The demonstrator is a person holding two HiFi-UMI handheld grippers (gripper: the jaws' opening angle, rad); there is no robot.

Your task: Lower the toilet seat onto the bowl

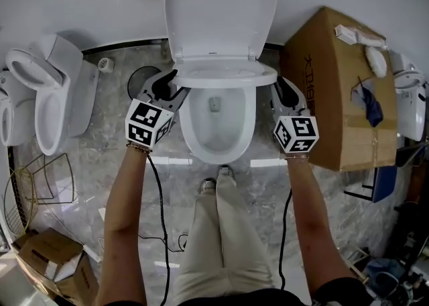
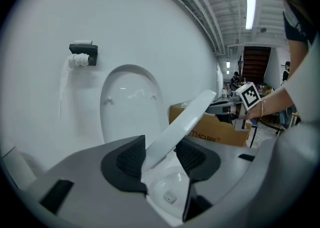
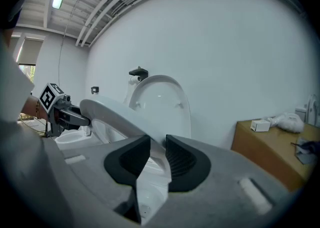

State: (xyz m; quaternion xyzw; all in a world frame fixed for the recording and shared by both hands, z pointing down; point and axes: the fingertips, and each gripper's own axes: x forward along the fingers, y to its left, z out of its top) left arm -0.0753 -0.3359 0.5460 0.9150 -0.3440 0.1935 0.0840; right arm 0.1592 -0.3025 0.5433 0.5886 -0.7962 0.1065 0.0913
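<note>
So, your left hand-held gripper (image 1: 169, 84) and right hand-held gripper (image 1: 284, 90) each pinch a side rim of the toilet seat (image 1: 224, 75), held between them, tilted above the bowl (image 1: 190, 130). Roughly halfway, I judge: the rest of the descent remains, lid (image 1: 218, 9) upright beyond.

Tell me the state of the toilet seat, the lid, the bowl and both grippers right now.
toilet seat: tilted up, not yet down on the bowl.
lid: upright against the wall.
bowl: uncovered.
left gripper: jaws shut on the seat's left edge.
right gripper: jaws shut on the seat's right edge.
</note>
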